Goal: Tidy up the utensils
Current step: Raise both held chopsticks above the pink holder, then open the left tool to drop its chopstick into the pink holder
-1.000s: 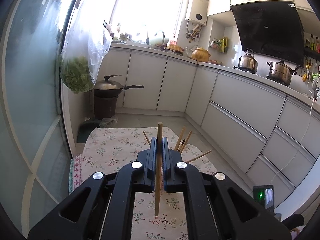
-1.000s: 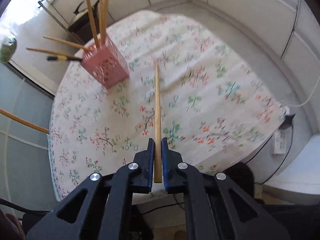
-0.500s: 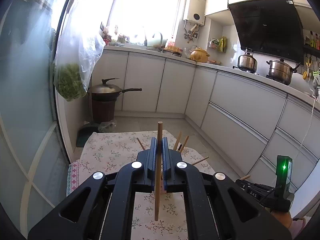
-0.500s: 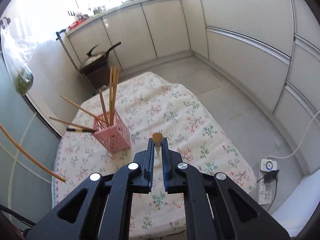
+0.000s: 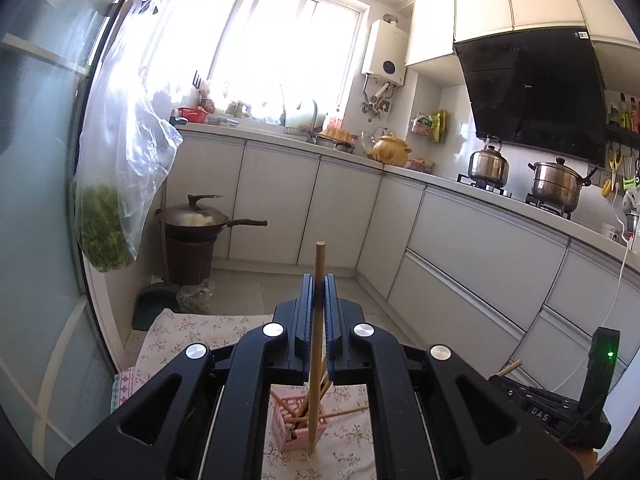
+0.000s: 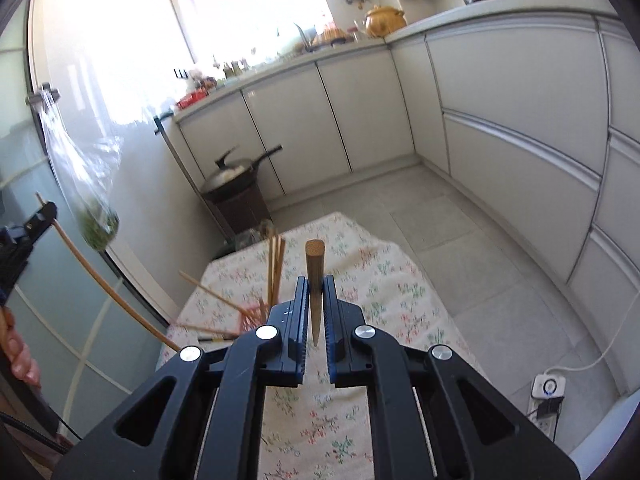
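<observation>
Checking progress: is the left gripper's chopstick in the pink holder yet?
Out. The chopstick is clamped in the left gripper, above the pink holder.

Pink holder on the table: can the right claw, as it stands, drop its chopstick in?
Probably yes. The right claw, shut on its chopstick, is above the table with open air toward the pink holder; splayed chopsticks crowd the opening.

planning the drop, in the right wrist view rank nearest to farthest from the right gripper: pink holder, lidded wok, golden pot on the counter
From the right gripper, shut on a chopstick:
1. Pink holder, just ahead to the left on the floral cloth.
2. Lidded wok, beyond the cloth's far edge, on a dark stand on the floor.
3. Golden pot, up on the far counter near the window.
</observation>
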The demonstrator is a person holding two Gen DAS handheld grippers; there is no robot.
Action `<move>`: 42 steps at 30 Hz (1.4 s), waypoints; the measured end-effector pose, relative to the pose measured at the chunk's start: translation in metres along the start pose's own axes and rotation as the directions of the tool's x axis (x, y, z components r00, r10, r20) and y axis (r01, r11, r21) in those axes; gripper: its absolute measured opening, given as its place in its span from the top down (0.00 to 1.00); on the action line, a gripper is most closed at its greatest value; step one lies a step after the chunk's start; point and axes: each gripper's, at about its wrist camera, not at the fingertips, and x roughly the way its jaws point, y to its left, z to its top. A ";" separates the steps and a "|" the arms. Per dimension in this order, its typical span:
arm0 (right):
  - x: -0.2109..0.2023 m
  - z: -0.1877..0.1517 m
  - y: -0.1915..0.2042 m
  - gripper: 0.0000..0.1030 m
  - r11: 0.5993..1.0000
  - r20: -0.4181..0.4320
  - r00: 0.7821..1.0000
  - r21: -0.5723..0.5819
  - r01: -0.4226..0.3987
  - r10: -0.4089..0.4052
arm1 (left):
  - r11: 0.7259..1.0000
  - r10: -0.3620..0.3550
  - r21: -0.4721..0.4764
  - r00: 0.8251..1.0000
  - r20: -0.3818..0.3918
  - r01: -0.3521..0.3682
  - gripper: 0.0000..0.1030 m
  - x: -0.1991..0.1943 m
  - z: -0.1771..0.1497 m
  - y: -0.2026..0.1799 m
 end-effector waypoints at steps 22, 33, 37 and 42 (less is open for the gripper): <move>0.022 0.079 0.014 0.93 0.980 0.115 0.978 0.073 -0.183 0.174 | 0.993 0.095 -0.071 0.995 -0.027 -0.097 0.82 0.052 0.016 0.037; 0.018 0.068 0.008 0.93 0.973 0.101 0.977 0.111 -0.201 0.190 | 0.994 0.069 -0.055 0.924 -0.375 -0.096 0.50 0.083 -0.073 0.049; 0.014 0.068 0.008 0.93 0.975 0.108 0.976 0.097 -0.198 0.188 | 0.996 0.053 -0.041 0.887 -0.459 -0.081 0.47 0.108 -0.085 0.044; 0.012 0.070 -0.002 0.93 0.972 0.110 0.975 0.120 -0.204 0.191 | 0.996 0.087 0.043 0.866 -0.492 -0.076 0.49 0.125 -0.098 0.027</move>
